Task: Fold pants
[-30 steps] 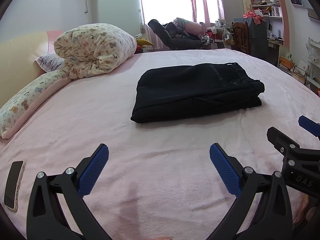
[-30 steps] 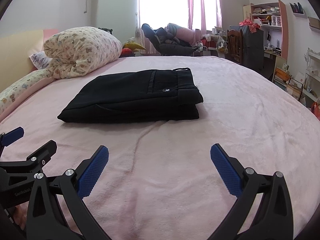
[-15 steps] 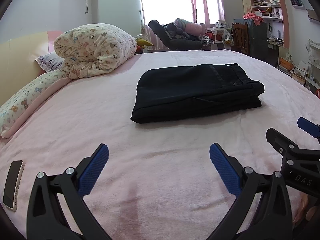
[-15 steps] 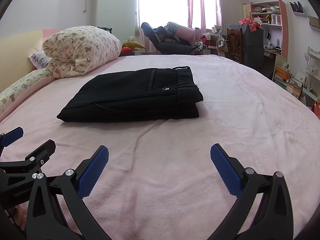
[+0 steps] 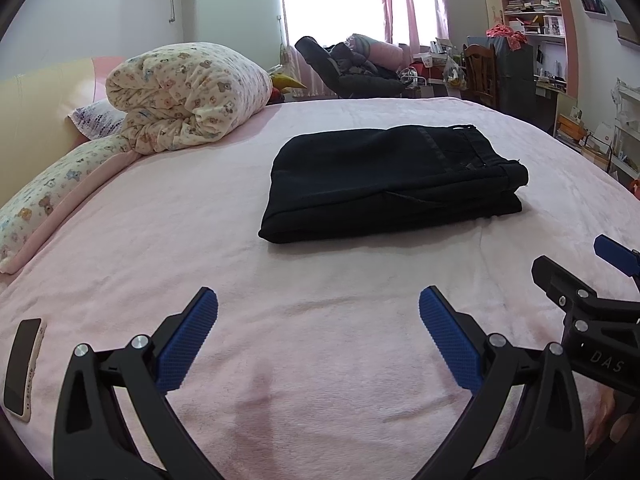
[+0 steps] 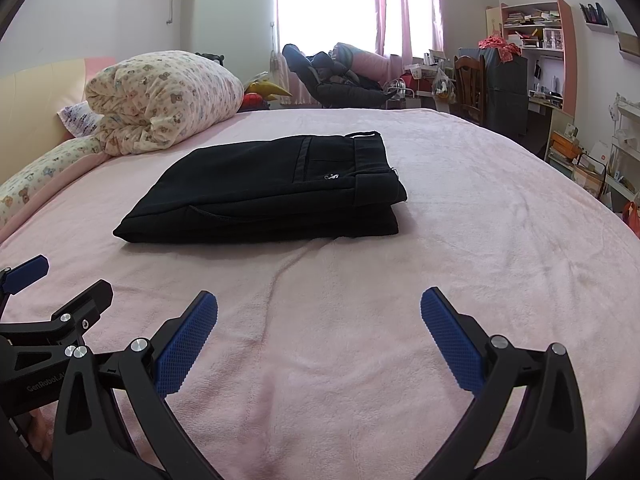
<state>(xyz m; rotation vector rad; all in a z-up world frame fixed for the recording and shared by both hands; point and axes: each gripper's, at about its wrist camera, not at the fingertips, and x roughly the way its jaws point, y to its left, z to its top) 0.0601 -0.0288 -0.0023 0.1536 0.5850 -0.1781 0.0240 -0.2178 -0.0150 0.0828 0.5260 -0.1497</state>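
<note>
Black pants [image 5: 392, 180] lie folded in a flat rectangle in the middle of the pink bed [image 5: 200, 220], waistband to the right. They also show in the right wrist view [image 6: 272, 188]. My left gripper [image 5: 318, 320] is open and empty, low over the blanket, well short of the pants. My right gripper [image 6: 319, 320] is open and empty too, just to the right of the left one. The right gripper's side shows at the right edge of the left wrist view [image 5: 592, 304].
A rolled bear-print quilt [image 5: 184, 96] and pillows [image 5: 44, 200] lie at the far left. A phone [image 5: 22, 364] lies on the blanket at near left. A chair [image 5: 480, 72], shelves [image 5: 536, 20] and clutter stand beyond the bed's right side.
Both grippers have drifted back very slightly from the pants. The pants have not moved and both grippers stay open.
</note>
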